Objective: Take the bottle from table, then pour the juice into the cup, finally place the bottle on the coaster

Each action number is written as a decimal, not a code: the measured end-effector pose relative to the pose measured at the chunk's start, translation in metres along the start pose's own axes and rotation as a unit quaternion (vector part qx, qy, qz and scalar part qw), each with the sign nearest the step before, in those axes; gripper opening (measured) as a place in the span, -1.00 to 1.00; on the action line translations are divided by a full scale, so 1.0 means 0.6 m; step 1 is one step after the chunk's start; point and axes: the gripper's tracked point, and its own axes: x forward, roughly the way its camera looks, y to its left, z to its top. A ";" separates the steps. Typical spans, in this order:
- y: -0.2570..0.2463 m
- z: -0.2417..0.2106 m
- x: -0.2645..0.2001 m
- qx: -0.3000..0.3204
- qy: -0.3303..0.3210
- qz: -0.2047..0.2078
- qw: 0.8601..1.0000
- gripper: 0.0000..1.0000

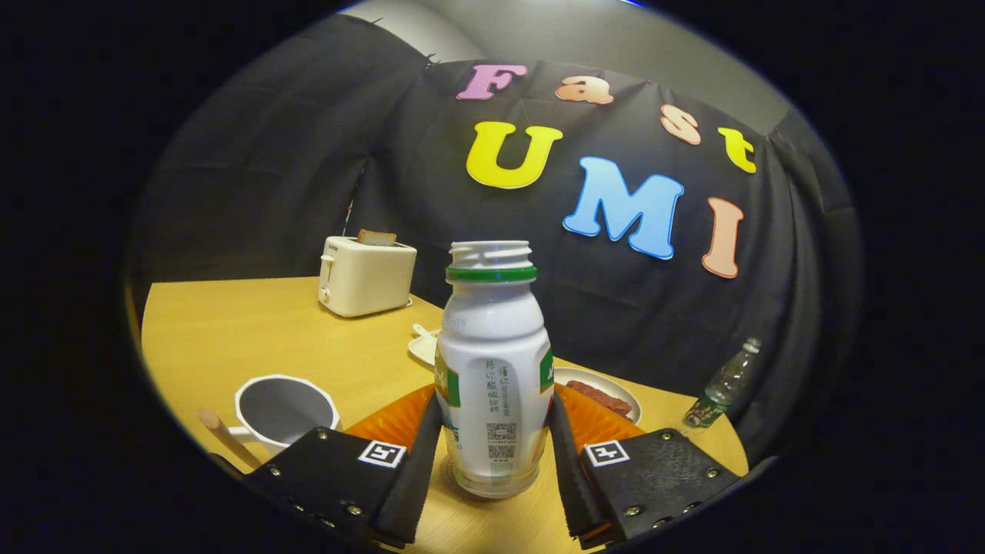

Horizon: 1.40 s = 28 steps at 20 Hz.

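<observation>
My gripper [492, 462] has both fingers clamped on the upright bottle [493, 369]; I see the cup [283, 408] left, beside an orange coaster [392, 422].

Two-finger gripper [496, 462] built from a pair of flat plates with a rough, pebbled surface, each studded along its edges with small round silver screws. Square white tag with a black blocky pattern stuck on the inner top corner of each plate. Long flat fingers [422, 454] running forward from the plates, each a narrow strip with a ribbed inner face, the right one thin-edged in orange at its base.
</observation>
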 end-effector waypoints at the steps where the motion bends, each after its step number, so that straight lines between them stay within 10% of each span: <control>1: 0.003 -0.002 0.005 0.012 0.001 0.004 1.000 0.39; 28: -0.043 -0.085 0.058 0.132 -0.012 -0.007 0.991 0.40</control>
